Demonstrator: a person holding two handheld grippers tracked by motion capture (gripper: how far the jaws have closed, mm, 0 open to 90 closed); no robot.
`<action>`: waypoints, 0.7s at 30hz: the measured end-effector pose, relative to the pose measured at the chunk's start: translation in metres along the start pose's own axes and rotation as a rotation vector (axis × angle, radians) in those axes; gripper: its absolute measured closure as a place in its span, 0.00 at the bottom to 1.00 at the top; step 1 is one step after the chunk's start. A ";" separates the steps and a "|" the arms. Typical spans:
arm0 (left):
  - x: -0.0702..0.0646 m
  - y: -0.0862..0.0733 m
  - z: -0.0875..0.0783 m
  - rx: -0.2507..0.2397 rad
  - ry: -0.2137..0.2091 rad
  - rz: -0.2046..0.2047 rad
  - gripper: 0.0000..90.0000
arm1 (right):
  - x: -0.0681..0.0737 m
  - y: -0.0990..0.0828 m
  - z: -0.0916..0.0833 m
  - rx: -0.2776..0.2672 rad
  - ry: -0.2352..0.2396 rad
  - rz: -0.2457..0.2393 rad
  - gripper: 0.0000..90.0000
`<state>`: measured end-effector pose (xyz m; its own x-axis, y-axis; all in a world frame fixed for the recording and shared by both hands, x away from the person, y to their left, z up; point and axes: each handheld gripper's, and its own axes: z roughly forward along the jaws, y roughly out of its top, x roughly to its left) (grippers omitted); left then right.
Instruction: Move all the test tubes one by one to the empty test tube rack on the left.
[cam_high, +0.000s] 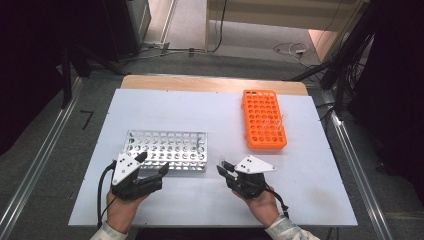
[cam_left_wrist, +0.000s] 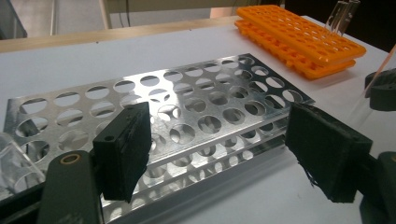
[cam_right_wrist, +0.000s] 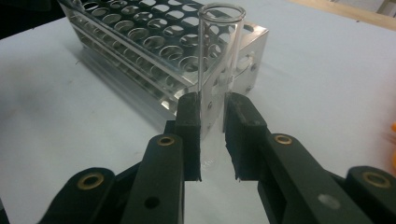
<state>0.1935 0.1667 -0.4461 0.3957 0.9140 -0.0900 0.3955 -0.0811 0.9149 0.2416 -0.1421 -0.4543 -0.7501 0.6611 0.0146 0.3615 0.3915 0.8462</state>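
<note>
Clear glass test tube (cam_right_wrist: 219, 60), light, slippery and breakable, stands clamped near its base in the right hand-held gripper (cam_right_wrist: 212, 135), beside the metal rack (cam_high: 167, 149) on the bench (cam_high: 210, 200). Left hand-held gripper (cam_left_wrist: 219, 154) gapes, released, at the rack.

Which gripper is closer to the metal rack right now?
Left. The left gripper straddles the metal rack at its near edge; the right gripper, holding a glass tube, sits just off its end.

A lab: test-tube racks, metal (cam_high: 167, 149) and orange (cam_high: 264, 120), on a white bench (cam_high: 200, 200).
</note>
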 end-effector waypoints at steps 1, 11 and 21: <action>-0.001 0.000 0.001 0.002 -0.001 0.003 0.25 | 0.002 0.000 0.001 0.002 0.002 -0.002 0.82; -0.009 0.000 0.005 0.005 -0.023 0.015 0.25 | 0.016 0.002 0.013 0.014 0.042 -0.024 0.82; -0.026 0.002 0.013 0.018 -0.103 0.029 0.28 | 0.030 0.008 0.026 0.022 0.078 -0.050 0.82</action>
<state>0.1943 0.1380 -0.4473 0.4898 0.8656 -0.1040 0.3970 -0.1153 0.9105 0.2363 -0.1025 -0.4612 -0.8080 0.5890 0.0146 0.3337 0.4371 0.8352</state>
